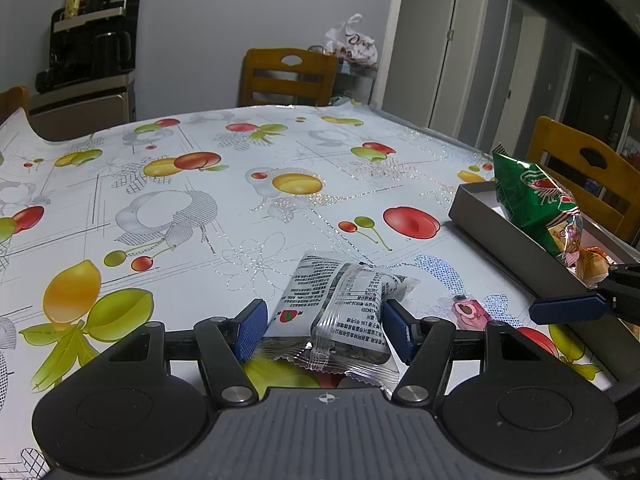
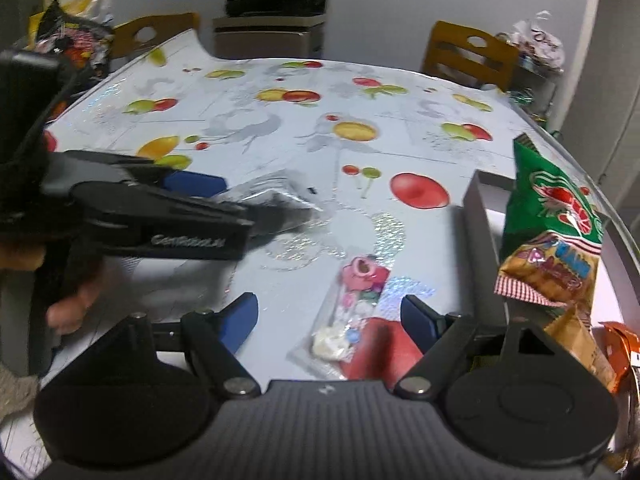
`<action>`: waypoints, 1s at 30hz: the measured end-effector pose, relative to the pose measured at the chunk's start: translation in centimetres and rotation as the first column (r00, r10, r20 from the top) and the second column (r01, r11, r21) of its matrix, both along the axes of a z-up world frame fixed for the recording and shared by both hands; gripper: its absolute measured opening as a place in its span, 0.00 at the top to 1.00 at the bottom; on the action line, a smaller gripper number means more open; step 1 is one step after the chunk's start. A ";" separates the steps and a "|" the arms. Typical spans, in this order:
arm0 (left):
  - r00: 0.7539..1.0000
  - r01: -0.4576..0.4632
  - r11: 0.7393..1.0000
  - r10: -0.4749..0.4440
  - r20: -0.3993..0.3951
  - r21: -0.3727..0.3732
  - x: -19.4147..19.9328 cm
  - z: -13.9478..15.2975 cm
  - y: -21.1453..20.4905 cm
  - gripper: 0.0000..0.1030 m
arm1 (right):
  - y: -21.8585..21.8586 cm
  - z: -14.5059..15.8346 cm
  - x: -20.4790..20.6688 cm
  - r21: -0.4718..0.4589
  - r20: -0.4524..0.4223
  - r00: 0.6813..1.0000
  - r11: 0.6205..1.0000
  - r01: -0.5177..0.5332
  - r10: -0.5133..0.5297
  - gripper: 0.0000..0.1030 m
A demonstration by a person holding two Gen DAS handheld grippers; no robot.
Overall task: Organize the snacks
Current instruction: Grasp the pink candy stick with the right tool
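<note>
In the left wrist view a clear snack packet [image 1: 340, 308] with black print lies between the blue pads of my left gripper [image 1: 326, 322]; the jaws close in on its sides. It also shows, blurred, in the right wrist view [image 2: 276, 200], with the left gripper [image 2: 224, 204] on it. My right gripper [image 2: 328, 320] is open over a clear pink candy packet [image 2: 352, 308] lying on the table; that packet also shows in the left wrist view [image 1: 466, 310]. A grey box [image 1: 500, 236] at the right holds a green snack bag [image 1: 528, 196] and several small packets [image 2: 548, 272].
The table carries a fruit-print cloth [image 1: 200, 200]. Wooden chairs stand at the far side [image 1: 288, 76] and at the right [image 1: 588, 172]. A dark snack bag [image 2: 76, 40] sits at the far left edge. A cabinet with appliances [image 1: 88, 64] stands by the wall.
</note>
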State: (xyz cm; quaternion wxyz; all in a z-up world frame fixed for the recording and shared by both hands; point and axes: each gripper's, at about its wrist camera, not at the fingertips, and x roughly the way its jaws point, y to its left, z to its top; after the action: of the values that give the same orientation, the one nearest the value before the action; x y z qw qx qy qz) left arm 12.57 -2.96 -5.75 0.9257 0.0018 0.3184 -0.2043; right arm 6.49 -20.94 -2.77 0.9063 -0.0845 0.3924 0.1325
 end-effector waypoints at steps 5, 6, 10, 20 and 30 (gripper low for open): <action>1.000 0.000 1.000 0.000 0.000 0.001 0.0 0.0 0.0 0.39 | -0.2 -0.6 0.2 -0.005 -0.023 0.999 1.000 0.027 -0.027 0.36; 1.000 0.000 1.000 0.000 0.000 0.001 0.0 0.0 0.0 0.39 | -0.3 -0.7 0.2 -0.002 -0.023 0.999 1.000 0.027 -0.027 0.37; 1.000 0.000 1.000 0.000 0.000 0.000 0.0 0.0 0.0 0.39 | -0.3 -0.7 0.1 0.010 -0.023 0.999 1.000 0.026 -0.026 0.50; 1.000 0.004 1.000 -0.004 0.002 0.004 0.0 0.0 0.0 0.40 | -1.3 -0.8 -0.6 0.023 0.005 0.999 0.999 0.049 -0.049 0.77; 1.000 0.012 1.000 -0.012 0.008 0.022 -0.4 0.0 -0.1 0.42 | 0.5 -1.1 -5.1 -0.048 0.084 0.993 0.995 -0.084 0.088 0.82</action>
State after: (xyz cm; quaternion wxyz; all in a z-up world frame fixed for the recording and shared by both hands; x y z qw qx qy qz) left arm 12.20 -3.08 -5.72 0.9257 0.0148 0.3166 -0.2062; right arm 1.36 -20.45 -3.86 0.9137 -0.1268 0.3519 0.1589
